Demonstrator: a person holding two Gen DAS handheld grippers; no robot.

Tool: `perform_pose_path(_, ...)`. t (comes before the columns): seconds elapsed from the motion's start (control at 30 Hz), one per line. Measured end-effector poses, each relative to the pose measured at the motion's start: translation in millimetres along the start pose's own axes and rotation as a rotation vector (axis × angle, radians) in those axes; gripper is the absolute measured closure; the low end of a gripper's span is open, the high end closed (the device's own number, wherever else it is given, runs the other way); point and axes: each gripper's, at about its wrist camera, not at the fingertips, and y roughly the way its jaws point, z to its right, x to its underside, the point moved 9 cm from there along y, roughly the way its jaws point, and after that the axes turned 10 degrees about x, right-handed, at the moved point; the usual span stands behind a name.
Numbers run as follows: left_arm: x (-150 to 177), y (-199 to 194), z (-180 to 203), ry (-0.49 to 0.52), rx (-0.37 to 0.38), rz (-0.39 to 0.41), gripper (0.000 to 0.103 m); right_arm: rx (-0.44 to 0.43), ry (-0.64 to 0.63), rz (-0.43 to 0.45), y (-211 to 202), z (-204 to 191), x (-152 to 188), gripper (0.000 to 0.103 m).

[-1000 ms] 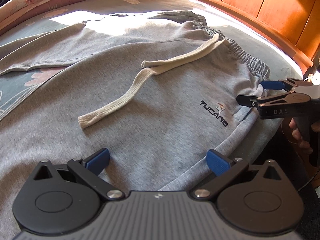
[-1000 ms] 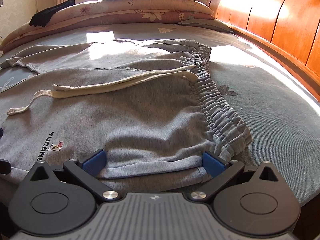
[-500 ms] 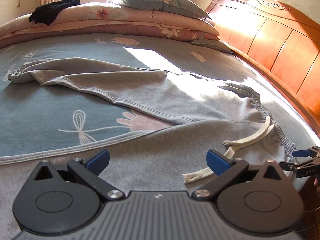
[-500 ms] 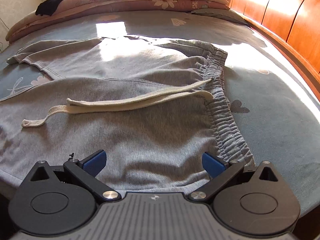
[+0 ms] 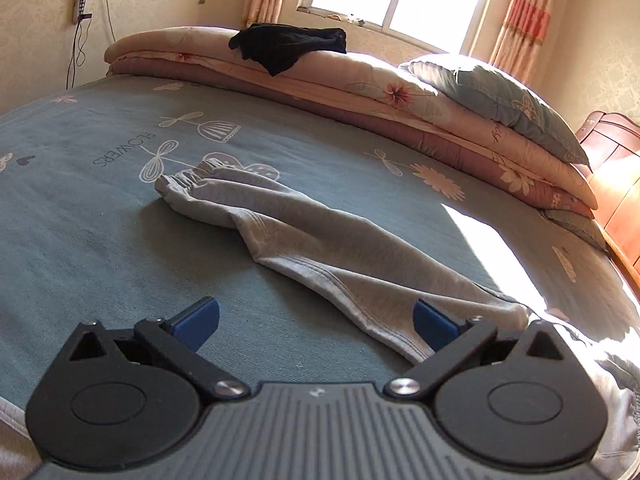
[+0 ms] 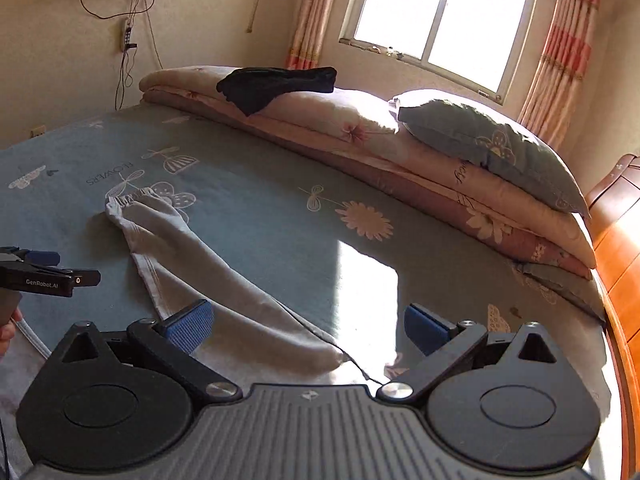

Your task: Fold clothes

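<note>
blue bedsheet (image 5: 100,240) lies bare beside grey trouser leg (image 5: 320,244), both claws seemingly open.

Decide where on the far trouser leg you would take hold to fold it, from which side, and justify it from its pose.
Grip the elastic cuff of the grey trouser leg. It is the leg's free end, bunched and slightly raised off the bedsheet, so a pad can slide under. Come from the left tool's side, along the leg's length; both that and the right tool are open and empty.
</note>
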Motion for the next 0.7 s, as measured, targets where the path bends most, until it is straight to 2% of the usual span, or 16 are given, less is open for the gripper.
perform_pose_path(0.13,13,23,-36,-0.026,-0.051,-0.009,0.001,-0.1,-0.053,-0.005,71,-60,-55,0.005)
perform_pose_path(0.27,29,35,-54,-0.015,-0.02,-0.032,0.001,-0.175,-0.103,-0.051,144,-125,-84,0.018)
perform_pose_path(0.4,30,33,-69,-0.054,0.011,0.009,0.001,-0.237,-0.149,-0.064,203,-186,-106,0.034)
perform_pose_path(0.53,28,30,-77,-0.088,0.039,0.055,0.001,-0.301,-0.144,-0.07,254,-234,-123,0.04)
perform_pose_path(0.7,29,33,-74,-0.043,0.011,0.053,0.001,-0.385,-0.103,-0.07,307,-275,-132,0.042)
